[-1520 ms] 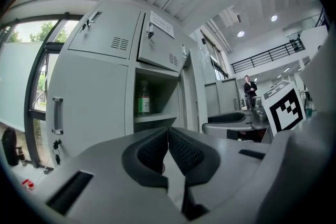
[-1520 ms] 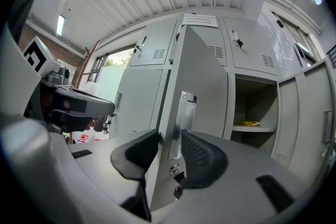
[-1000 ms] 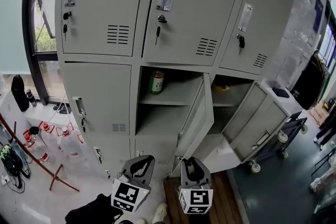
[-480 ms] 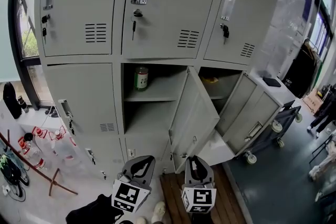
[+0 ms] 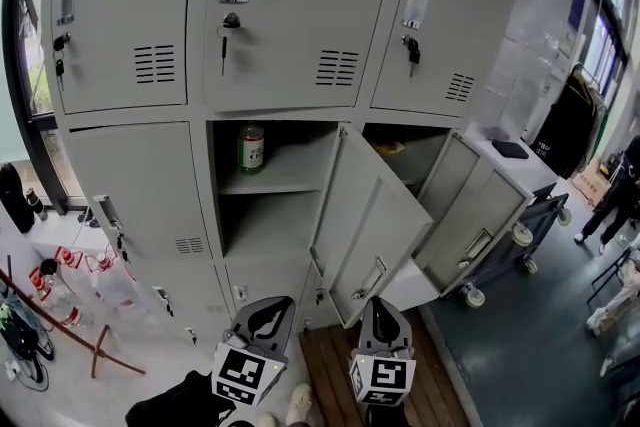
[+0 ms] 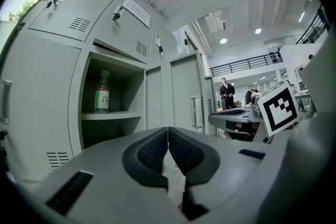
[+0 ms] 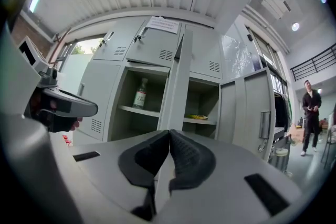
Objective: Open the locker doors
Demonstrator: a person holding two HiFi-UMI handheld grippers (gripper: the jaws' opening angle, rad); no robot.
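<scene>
The grey lockers fill the head view. In the middle row the centre door (image 5: 375, 225) and the right door (image 5: 480, 215) stand swung open, while the left door (image 5: 140, 195) and the top-row doors (image 5: 290, 15) are closed. A green-labelled bottle (image 5: 251, 147) stands on the open centre shelf. Both grippers are low in front of the lockers, touching nothing. My left gripper (image 5: 262, 317) (image 6: 168, 136) is shut with its pads together. My right gripper (image 5: 378, 317) (image 7: 169, 139) is closing, its pads meeting with nothing between them.
A yellow item (image 7: 198, 116) lies on the shelf of the open right compartment. A wheeled cart (image 5: 530, 220) stands right of the lockers. Bottles and a red stick (image 5: 70, 280) lie on the floor at left. A wooden platform (image 5: 335, 375) is underfoot. A person (image 7: 311, 113) stands far off.
The head view has swung so the lockers sit further left and higher. The right gripper's jaws have gone from apart to together. The left gripper has stayed put.
</scene>
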